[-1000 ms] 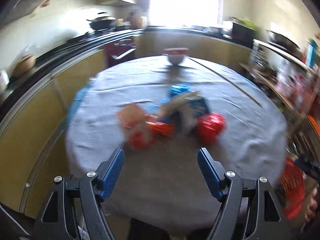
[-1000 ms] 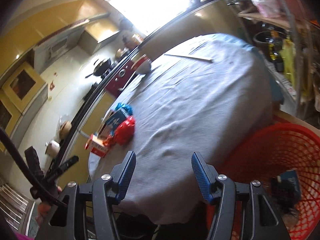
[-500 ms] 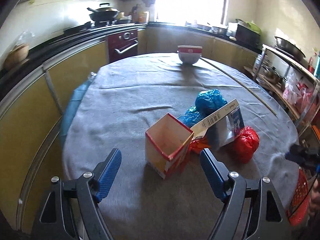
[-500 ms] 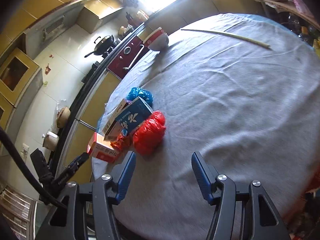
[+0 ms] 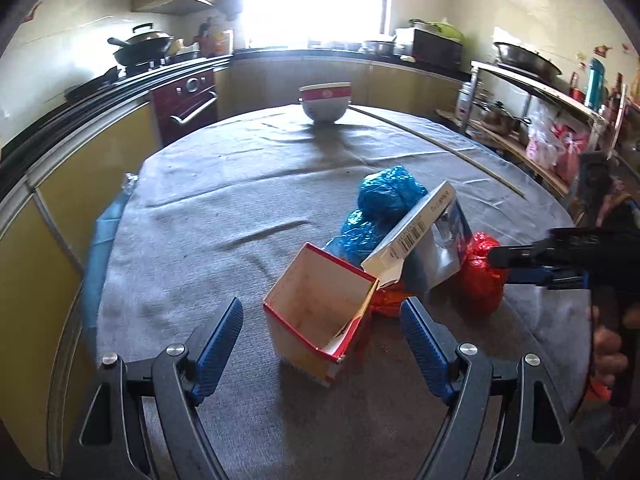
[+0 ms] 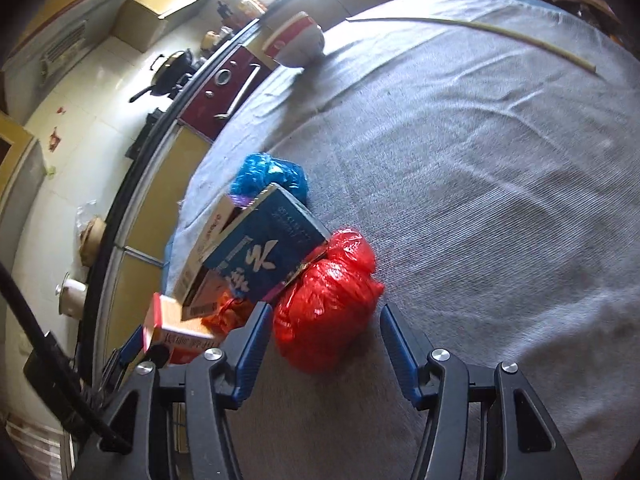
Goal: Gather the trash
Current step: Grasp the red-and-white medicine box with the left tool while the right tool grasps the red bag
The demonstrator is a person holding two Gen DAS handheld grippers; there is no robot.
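Observation:
A heap of trash lies on the grey-clothed round table. An open red-and-white carton lies between the fingers of my open left gripper. Behind it are a blue-and-white box, two blue crumpled bags and a red crumpled bag. My right gripper is open, its jaws either side of the red bag. The blue box, blue bag and carton lie to its left. In the left wrist view the right gripper comes in from the right edge.
A red-and-white bowl stands at the table's far edge, also in the right wrist view. A long thin stick lies across the far right of the cloth. Kitchen counters, a stove and a shelf rack surround the table.
Both grippers have moved in toward the trash heap. The left now has the red carton between its fingers, and the right swung from the red basket to straddle the red bag.

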